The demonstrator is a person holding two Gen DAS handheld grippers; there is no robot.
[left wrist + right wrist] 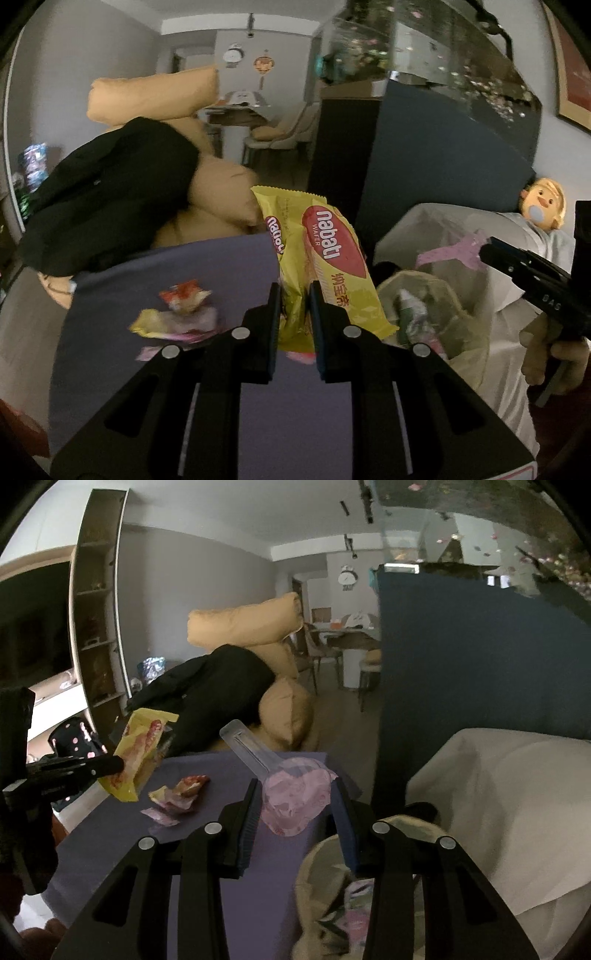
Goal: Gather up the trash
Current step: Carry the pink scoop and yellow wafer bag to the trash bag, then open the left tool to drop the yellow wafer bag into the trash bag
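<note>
My left gripper (294,291) is shut on a yellow Nabati wafer wrapper (325,254) and holds it above the purple table (155,369); the wrapper also shows in the right wrist view (138,753). My right gripper (293,788) is shut on a pink plastic packet with a clear tab (291,797), held above the table edge beside the open trash bag (332,893). The bag also shows in the left wrist view (436,314), just right of the wafer wrapper. Crumpled small wrappers (177,314) lie on the table, also in the right wrist view (177,797).
A tan sofa with a black jacket (110,192) stands beyond the table. A dark blue cabinet (424,166) carries a fish tank. A pale covered seat (498,812) and a doll (543,203) are at the right.
</note>
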